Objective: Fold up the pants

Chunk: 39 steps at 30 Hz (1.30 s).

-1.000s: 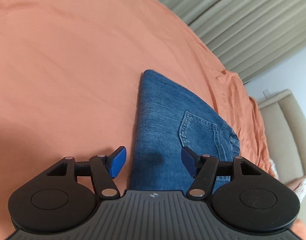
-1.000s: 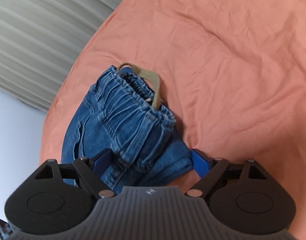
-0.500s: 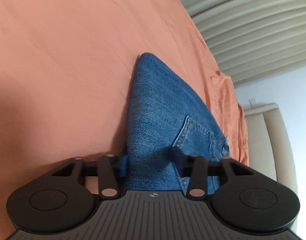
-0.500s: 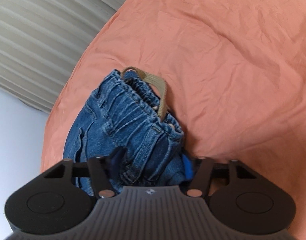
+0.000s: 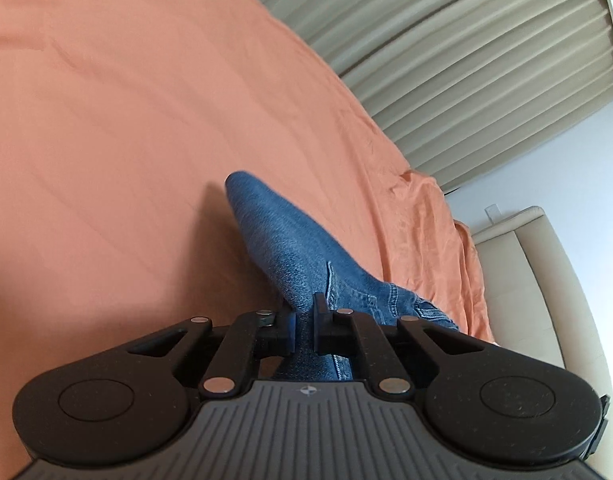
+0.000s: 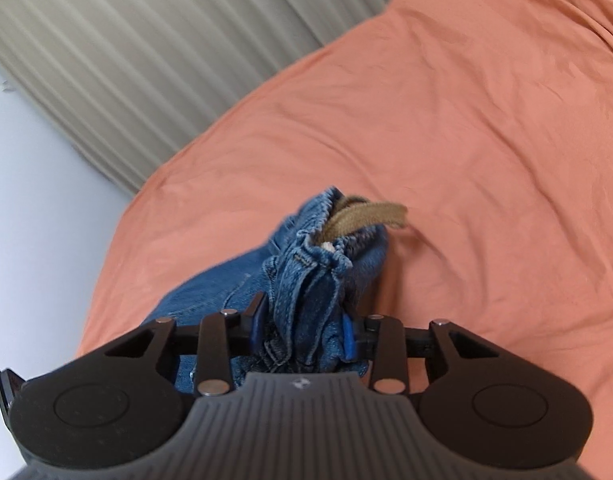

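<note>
Blue denim pants [image 5: 290, 240] hang lifted off the orange sheet [image 5: 126, 120], with a shadow under them. My left gripper [image 5: 304, 320] is shut on a thin fold of the denim near the back pocket seam. In the right wrist view the bunched waistband of the pants [image 6: 306, 280] fills the gap of my right gripper [image 6: 302, 330]. Its jaws are closing, and both blue pads [image 6: 346, 336] press on the thick denim. A tan strap loop [image 6: 370, 216] sticks out of the waistband's top end.
The orange sheet [image 6: 466, 140] spreads wide around the pants. Pleated grey-green curtains [image 5: 466, 60] run behind the bed. A beige padded piece of furniture [image 5: 526, 280] stands at the bed's right side, against a white wall [image 6: 34, 200].
Both grippers went from wide open around the denim to closed on it. Both have risen, and the pants have come up off the sheet and bunched narrower.
</note>
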Motion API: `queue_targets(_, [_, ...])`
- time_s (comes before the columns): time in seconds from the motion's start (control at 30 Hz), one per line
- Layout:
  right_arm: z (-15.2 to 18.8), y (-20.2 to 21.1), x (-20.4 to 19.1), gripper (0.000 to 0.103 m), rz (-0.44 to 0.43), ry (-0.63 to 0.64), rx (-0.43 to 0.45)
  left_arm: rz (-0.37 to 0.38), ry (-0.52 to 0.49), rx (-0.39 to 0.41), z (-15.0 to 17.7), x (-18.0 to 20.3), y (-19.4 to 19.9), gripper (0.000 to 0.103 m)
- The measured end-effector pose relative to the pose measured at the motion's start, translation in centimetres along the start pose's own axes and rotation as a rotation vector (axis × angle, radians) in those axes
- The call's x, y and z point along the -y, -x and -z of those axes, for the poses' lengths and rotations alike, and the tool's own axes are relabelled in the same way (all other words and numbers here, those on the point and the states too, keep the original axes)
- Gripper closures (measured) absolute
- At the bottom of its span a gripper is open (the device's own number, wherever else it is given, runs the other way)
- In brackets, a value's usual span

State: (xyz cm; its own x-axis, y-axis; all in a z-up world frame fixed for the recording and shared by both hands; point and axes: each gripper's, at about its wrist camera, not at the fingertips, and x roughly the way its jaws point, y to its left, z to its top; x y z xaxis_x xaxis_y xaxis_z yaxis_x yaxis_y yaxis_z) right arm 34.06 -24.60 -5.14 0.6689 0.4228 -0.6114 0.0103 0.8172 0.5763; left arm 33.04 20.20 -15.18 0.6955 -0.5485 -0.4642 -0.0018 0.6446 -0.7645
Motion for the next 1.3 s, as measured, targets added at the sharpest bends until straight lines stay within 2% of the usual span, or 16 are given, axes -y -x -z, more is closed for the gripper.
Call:
queue_targets(0.17, [0.6,-0.5,-4.2,0.071,-0.065,0.028,-0.003,-0.035,-0.029,0.022,-2.2,-1.2,3.9,0.096])
queue_targets(0.33, [2.4,-1.9,-9.5,0.071,-0.163,0.067,-0.011,-0.116,-0.081,0.039,-5.7,-3.0,8.0,0.096])
queue_targets(0.47, [5.0,-3.8,-13.2,0.071,-0.234,0.071,-0.019,-0.180,-0.130,0.040,-7.7,-4.9,10.5,0.096])
queue_targets(0.6, [8.7,-5.5,-14.4,0.071,-0.260,0.029,-0.063,-0.248,-0.139,0.011,-7.6,-7.7,10.8,0.096])
queue_targets(0.77, [12.7,-6.8,-13.3,0.070,-0.203,0.044,-0.128,-0.280,-0.120,-0.010,-5.7,-11.3,9.5,0.096])
queue_targets(0.9, [14.2,-8.5,-10.2,0.069,-0.129,-0.062,-0.200,-0.274,-0.067,-0.023,-5.1,-14.1,8.4,0.091])
queue_targets(1.07, [15.2,-10.8,-9.4,0.065,-0.080,-0.074,-0.201,-0.325,-0.093,-0.019,-4.8,-13.8,8.1,0.081])
queue_targets(1.17, [14.7,-11.0,-10.0,0.060,-0.069,-0.090,-0.210,-0.367,-0.127,-0.017,-4.8,-12.5,8.8,0.078])
queue_targets(1.3, [14.5,-10.2,-10.5,0.041,-0.072,-0.058,-0.215,-0.406,-0.179,-0.055,-3.9,-12.0,10.9,0.072])
